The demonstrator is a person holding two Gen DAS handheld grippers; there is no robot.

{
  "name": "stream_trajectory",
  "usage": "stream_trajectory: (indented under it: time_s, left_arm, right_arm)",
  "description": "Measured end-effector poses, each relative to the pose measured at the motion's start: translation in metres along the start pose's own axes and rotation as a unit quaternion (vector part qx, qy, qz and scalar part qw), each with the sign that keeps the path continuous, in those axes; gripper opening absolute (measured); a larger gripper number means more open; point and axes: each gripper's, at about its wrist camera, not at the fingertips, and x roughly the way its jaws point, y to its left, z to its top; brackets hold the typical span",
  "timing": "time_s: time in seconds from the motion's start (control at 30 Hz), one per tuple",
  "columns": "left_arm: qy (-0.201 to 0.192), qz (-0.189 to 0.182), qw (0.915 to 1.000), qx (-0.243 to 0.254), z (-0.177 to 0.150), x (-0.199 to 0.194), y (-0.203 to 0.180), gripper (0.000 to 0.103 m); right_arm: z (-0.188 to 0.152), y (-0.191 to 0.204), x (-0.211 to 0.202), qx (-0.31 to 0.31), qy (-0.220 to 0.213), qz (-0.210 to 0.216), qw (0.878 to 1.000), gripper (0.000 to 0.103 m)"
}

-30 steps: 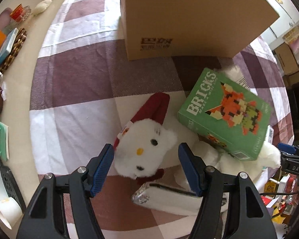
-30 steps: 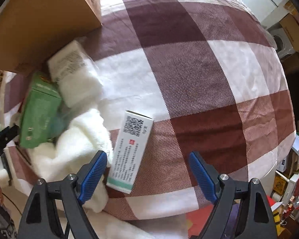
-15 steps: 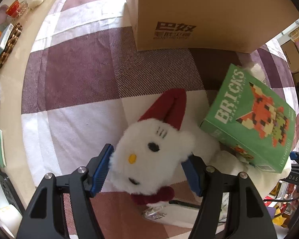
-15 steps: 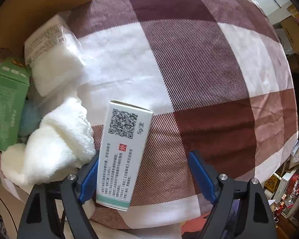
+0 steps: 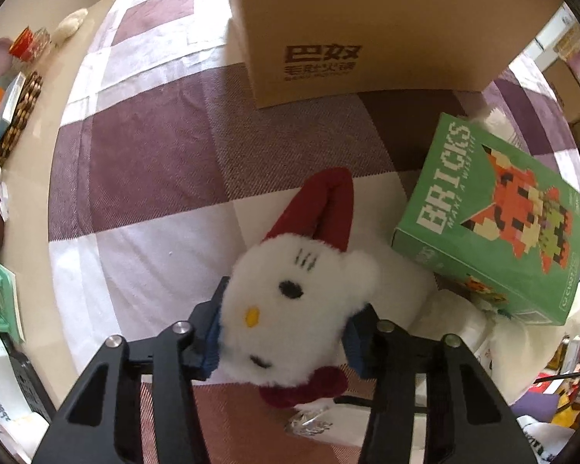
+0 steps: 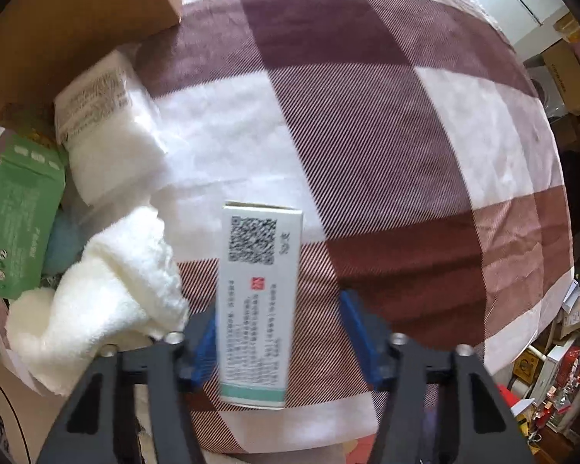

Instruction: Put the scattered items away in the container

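A white cat plush (image 5: 294,309) with a red hat lies on the checked cloth (image 5: 154,154). My left gripper (image 5: 290,321) points down over it, jaws closing, both blue pads pressed into the furry head. A white medicine box (image 6: 259,294) with a QR code lies between the jaws of my right gripper (image 6: 278,309), which are also closing. The left pad is at the box's edge and the right pad (image 6: 353,328) still stands off it. The brown cardboard box (image 5: 367,31) stands behind the plush, and its side also shows in the right wrist view (image 6: 77,19).
A green BRICKS box (image 5: 491,224) leans on a white towel (image 6: 104,290) right of the plush. A plastic-wrapped white pack (image 6: 108,135) lies by the cardboard box. A silver foil pack (image 5: 309,421) lies under the plush. Jars and clutter (image 5: 15,77) line the left table edge.
Both pairs of jaws have narrowed. The left now squeezes the plush head, which looms larger. The white box has come square between the right jaws, close to the left pad.
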Motion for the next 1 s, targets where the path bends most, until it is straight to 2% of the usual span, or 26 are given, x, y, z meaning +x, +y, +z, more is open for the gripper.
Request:
stream_trajectory:
  time_s: [0.03,0.1,0.2,0.43,0.77,1.0]
  left_arm:
    - [0.001,-0.006,1.0000,-0.008,0.000,0.000,0.003,0.048]
    - [0.004,-0.016,0.9996,-0.025,-0.001,-0.001,0.011,0.048]
    - [0.004,-0.019,0.9993,-0.034,-0.003,-0.001,0.017,0.048]
    - [0.002,0.007,0.9998,-0.020,-0.005,0.001,0.013,0.048]
    - [-0.008,0.003,0.9995,-0.031,-0.014,-0.013,0.019,0.047]
    - [-0.034,0.005,0.9989,-0.031,-0.025,-0.041,0.022,0.047]
  right_arm:
    - [0.002,-0.002,-0.001,0.002,-0.002,0.001,1.000,0.038]
    - [0.004,-0.006,-0.003,0.006,-0.005,0.006,1.000,0.031]
    - [0.010,-0.007,-0.003,0.002,-0.006,0.020,1.000,0.031]
    - [0.018,0.009,-0.004,-0.040,-0.018,-0.004,0.999,0.031]
    - [0.032,0.015,-0.006,-0.056,-0.006,0.028,0.998,0.031]
    - [0.043,0.028,-0.028,-0.089,-0.024,0.041,0.995,0.031]
